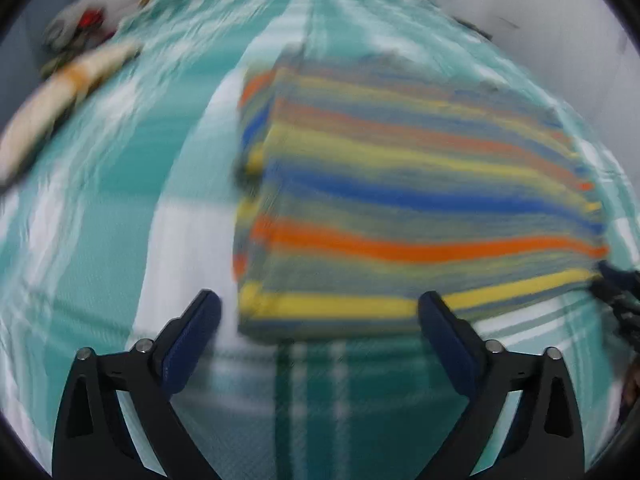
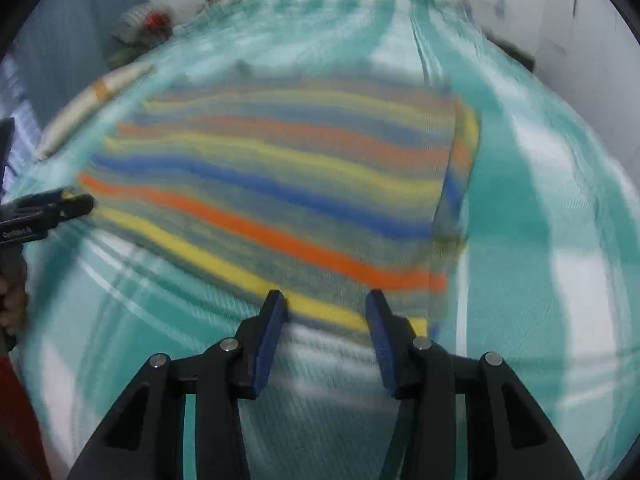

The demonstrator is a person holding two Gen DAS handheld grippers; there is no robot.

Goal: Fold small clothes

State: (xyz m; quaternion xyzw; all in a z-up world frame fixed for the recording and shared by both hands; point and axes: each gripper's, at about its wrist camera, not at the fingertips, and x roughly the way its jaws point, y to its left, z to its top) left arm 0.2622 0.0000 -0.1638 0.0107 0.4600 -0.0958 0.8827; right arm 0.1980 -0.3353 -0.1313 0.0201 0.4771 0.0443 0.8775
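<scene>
A striped garment (image 1: pixel 420 208) in orange, yellow, blue and grey lies folded flat on the teal checked bedsheet (image 1: pixel 120 208). It also shows in the right wrist view (image 2: pixel 280 192). My left gripper (image 1: pixel 320 312) is open, at the garment's near left corner, holding nothing. My right gripper (image 2: pixel 326 306) is open, its fingertips at the garment's near edge by the yellow stripe, holding nothing. The left gripper also shows at the left edge of the right wrist view (image 2: pixel 60 206). Both views are motion-blurred.
A cream garment (image 1: pixel 60 92) with an orange band lies at the sheet's far left, also in the right wrist view (image 2: pixel 92 100). A pile of clothes (image 2: pixel 140 28) sits at the far left corner. White walls border the bed.
</scene>
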